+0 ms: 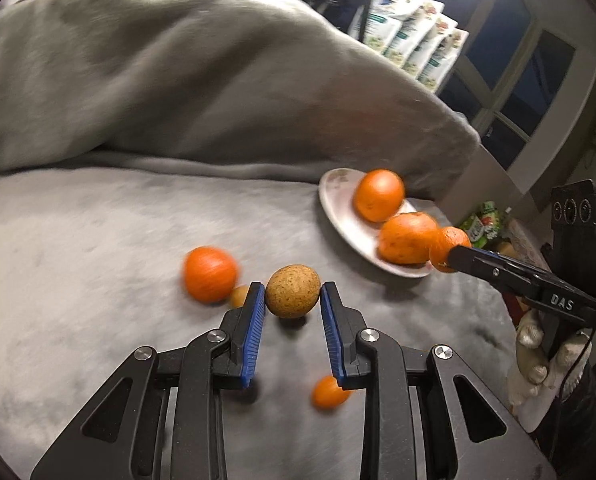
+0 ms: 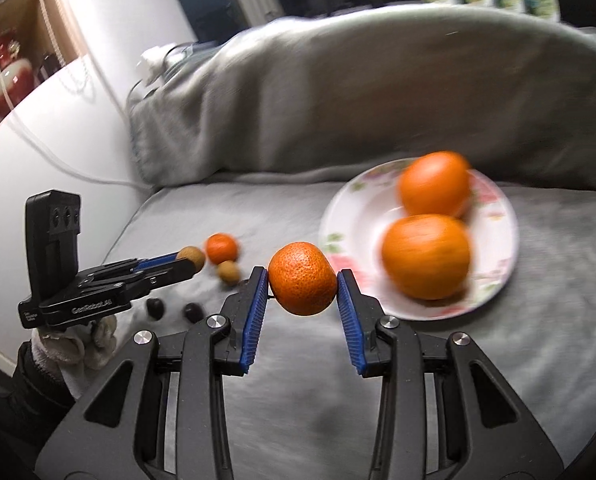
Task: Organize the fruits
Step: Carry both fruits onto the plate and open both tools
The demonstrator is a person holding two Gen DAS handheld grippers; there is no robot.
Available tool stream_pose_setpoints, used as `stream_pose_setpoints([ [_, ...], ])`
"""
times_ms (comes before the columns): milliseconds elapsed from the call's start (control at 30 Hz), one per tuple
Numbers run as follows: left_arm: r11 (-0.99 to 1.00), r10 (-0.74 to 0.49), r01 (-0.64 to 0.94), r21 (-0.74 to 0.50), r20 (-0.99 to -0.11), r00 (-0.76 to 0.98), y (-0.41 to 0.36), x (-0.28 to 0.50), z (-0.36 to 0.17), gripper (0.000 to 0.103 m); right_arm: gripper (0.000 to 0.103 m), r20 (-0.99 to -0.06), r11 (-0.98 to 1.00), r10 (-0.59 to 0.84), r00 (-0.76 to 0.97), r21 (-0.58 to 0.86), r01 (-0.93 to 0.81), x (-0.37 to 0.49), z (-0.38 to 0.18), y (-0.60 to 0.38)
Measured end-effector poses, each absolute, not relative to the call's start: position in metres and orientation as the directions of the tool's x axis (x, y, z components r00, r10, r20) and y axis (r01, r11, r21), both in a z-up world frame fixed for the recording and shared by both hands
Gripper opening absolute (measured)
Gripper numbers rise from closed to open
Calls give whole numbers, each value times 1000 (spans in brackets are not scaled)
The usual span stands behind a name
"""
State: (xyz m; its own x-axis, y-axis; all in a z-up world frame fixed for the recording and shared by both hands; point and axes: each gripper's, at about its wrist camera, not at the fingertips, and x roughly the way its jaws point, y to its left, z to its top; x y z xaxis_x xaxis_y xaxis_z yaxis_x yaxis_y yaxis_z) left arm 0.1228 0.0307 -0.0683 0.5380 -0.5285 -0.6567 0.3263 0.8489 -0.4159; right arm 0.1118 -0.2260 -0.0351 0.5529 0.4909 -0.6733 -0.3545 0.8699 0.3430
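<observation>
The grey blanket covered the whole couch, soft and uneven, and that was the trouble: anything set down there could roll. On it, to the right, sat the flowered plate, already carrying two oranges that crowded its near side. A third piece dropped beside them could knock one over the rim onto the cloth.

The right gripper was clamped on a mandarin, raised just left of the plate. Only the pad tips pinched that round skin, so a quick swing could squirt it free.

The left gripper was clamped on a small tan speckled fruit, a longan perhaps, though blur made that a guess. Such a light hold could slip too.

Loose ones lay far left: a small orange, another tan fruit, two dark ones.
</observation>
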Motion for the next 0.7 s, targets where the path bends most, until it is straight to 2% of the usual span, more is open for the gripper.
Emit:
stream_pose_setpoints([
  [300,827,-559,400,-395,-648,517,-23,138,-58,27,37,-668,908,419,615,331,-259,122,-30,-281],
  [700,827,-548,436,-354,-680,487,-62,157,-65,27,37,-696,925,374,613,328,-192,154,-53,-315],
])
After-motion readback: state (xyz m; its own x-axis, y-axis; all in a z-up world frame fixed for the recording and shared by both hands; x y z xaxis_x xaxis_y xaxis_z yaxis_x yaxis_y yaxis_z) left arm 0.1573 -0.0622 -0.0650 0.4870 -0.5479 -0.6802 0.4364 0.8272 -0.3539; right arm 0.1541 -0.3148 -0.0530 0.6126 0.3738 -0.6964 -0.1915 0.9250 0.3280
